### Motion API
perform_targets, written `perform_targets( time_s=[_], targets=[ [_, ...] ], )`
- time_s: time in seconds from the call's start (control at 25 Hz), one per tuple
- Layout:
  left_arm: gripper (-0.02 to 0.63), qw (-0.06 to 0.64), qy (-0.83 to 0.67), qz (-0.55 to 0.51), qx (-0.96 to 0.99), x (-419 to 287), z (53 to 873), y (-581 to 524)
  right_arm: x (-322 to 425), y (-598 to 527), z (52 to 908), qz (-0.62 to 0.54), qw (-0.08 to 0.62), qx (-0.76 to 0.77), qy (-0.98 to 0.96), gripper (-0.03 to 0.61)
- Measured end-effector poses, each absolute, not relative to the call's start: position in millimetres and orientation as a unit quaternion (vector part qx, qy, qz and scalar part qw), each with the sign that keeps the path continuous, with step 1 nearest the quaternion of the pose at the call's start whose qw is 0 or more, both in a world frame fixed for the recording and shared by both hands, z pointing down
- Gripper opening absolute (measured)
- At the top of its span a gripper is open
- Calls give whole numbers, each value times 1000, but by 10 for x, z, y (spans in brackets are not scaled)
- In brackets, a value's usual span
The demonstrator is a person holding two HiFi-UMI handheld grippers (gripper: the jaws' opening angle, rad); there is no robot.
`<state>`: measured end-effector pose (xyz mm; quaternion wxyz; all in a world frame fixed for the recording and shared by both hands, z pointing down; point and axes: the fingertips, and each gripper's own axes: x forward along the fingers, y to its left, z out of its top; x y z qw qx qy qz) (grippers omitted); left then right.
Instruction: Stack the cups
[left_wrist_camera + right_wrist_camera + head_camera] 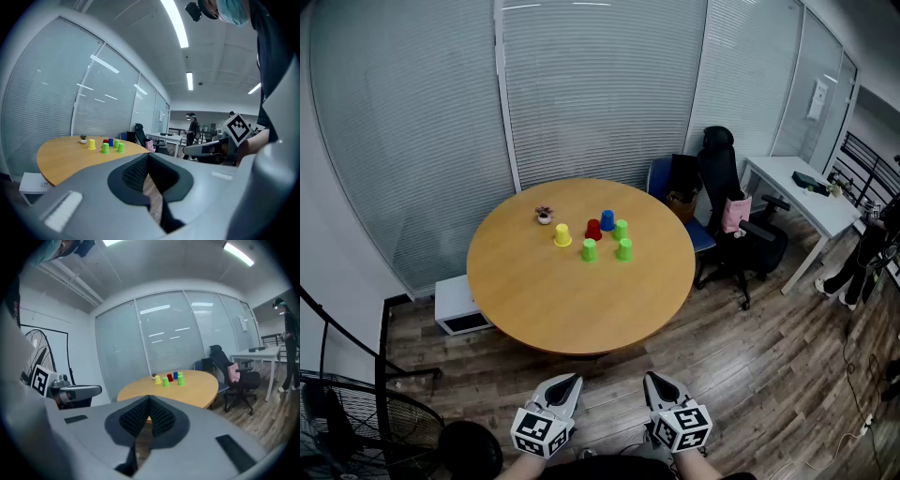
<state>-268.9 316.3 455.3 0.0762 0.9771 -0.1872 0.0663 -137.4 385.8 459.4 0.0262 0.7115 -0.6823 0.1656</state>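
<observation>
In this glass-walled office we stand back from the round worktop (581, 309); left gripper (570, 380) and right gripper (654, 379) have jaws together, empty; the cups (593, 230) stand singly mid-worktop, well ahead; we judge no stacking done, all remains

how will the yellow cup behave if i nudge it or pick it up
The yellow cup looks like thin plastic, so probably light and likely to slide on the smooth table. It seems to stand wide end down, so it should not tip easily. Its tapered walls may flex or slip under a hard squeeze.
</observation>
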Motion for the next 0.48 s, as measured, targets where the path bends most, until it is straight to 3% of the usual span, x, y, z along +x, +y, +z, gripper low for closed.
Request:
perform_targets(
  time_s=[0.36, 0.44, 0.48],
  targets=[
    [12, 71, -170, 57, 981, -2664, 4581, 3098, -1385, 3757, 4577, 156, 3, 709, -687, 14],
    [77, 84, -168, 58, 980, -2570, 4622, 3079, -1314, 3724, 4579, 150, 5, 707, -691, 29],
    [163, 90, -169, 62, 980, -2519, 4654, 3059, -1273, 3692, 4590, 149, 5, 705, -693, 68]
  ],
)
